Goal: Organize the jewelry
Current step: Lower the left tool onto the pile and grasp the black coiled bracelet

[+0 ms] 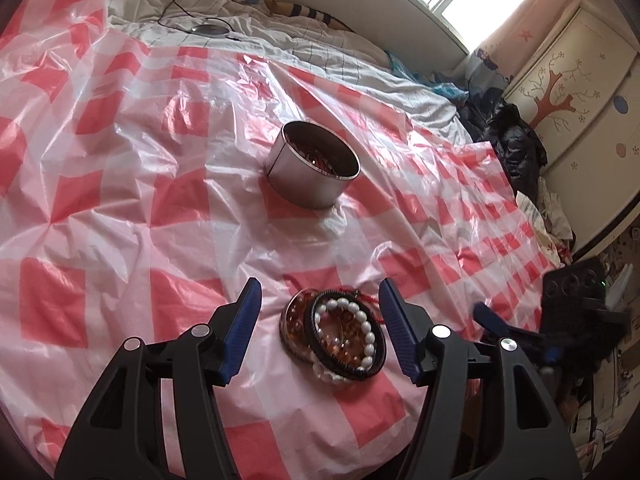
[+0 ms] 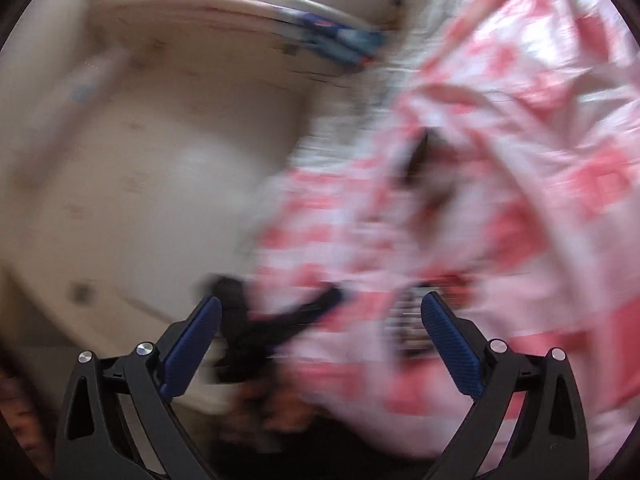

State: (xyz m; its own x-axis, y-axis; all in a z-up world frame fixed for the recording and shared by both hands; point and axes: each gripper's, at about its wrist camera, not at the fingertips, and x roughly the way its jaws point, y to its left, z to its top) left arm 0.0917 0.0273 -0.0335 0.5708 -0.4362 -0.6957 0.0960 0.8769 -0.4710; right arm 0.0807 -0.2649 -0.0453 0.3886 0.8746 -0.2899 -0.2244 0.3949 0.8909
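Two grippers are seen with jaws spread wide, nothing grasped. The left gripper (image 1: 320, 300) is poised over a pile of bracelets (image 1: 334, 336), white-beaded, amber and black, low centre of the frame on red-and-white checked plastic sheeting (image 1: 120, 160). A round metal tin (image 1: 312, 164) is placed mid-frame, well apart. The right gripper (image 2: 320, 312) view is blurred.

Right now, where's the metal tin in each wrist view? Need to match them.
Left wrist: metal tin sits centre frame, upright on the checkered sheet, beyond the open left gripper.
Right wrist: not identifiable; the picture is motion-blurred.
Shared landmark: the checkered sheet, right half of the right wrist view.
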